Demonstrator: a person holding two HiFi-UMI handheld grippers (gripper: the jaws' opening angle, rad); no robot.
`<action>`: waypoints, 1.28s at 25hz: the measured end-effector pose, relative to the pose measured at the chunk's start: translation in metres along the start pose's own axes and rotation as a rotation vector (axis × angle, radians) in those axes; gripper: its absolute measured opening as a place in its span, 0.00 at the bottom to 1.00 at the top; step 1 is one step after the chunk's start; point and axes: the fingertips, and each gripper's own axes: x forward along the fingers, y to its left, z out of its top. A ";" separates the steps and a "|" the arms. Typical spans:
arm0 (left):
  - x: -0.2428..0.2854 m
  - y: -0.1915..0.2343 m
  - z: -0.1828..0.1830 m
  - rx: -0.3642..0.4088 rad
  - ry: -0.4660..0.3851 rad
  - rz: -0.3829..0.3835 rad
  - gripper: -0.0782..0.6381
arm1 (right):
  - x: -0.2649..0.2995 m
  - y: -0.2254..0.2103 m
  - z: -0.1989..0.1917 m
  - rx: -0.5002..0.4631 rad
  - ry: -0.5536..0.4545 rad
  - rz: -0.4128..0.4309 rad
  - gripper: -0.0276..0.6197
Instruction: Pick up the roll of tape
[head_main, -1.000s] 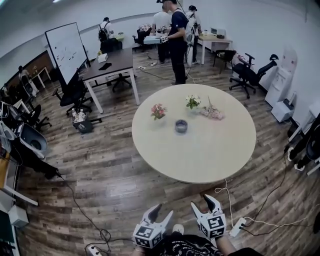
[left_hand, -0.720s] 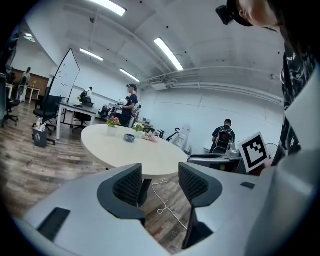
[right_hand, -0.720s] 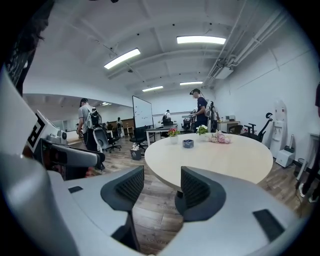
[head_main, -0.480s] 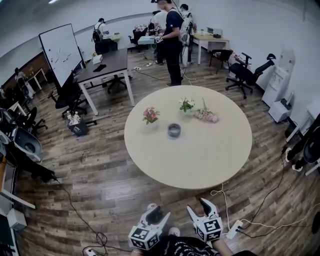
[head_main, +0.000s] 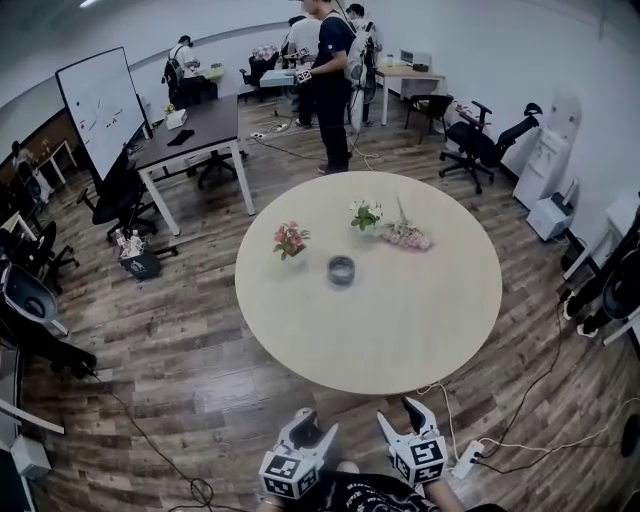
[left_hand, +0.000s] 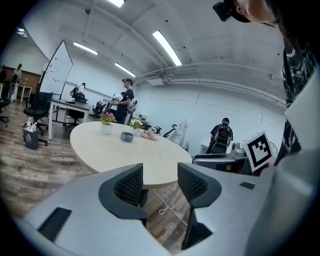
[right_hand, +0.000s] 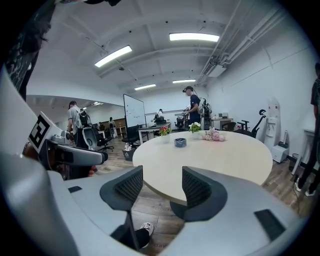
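While the left gripper (head_main: 317, 424) and the right gripper (head_main: 398, 415) hung side by side over the wooden floor (head_main: 200, 360), short of the near rim of the round bench (head_main: 430, 320), the roll of tape (head_main: 341, 270) lay flat on the benchtop well ahead of both. The left gripper's jaws had just eased a little closer, yet they stood released, with only floor and bench edge showing through the gap. The right gripper's jaws gaped likewise, grasping nothing. Farther off than the tape stood a pot of pink flowers (head_main: 290, 240) to its left and a white posy (head_main: 364, 215) past it, and a pink bunch (head_main: 410, 236) lay to the right. At that range the tape read only as a small dark ring, its detail lost. Everything behind the marker cubes (head_main: 290, 472) was cut off by the lower edge of the head view. A white power strip (head_main: 468, 458) lay on the floor near the right gripper.
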 end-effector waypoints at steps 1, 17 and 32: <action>0.007 0.007 0.005 0.004 0.003 -0.011 0.44 | 0.007 -0.003 0.005 0.002 -0.001 -0.011 0.43; 0.101 0.134 0.091 0.086 0.041 -0.137 0.44 | 0.153 -0.007 0.073 0.026 0.001 -0.108 0.43; 0.132 0.203 0.137 0.133 0.016 -0.144 0.44 | 0.233 0.012 0.112 0.070 -0.014 -0.089 0.43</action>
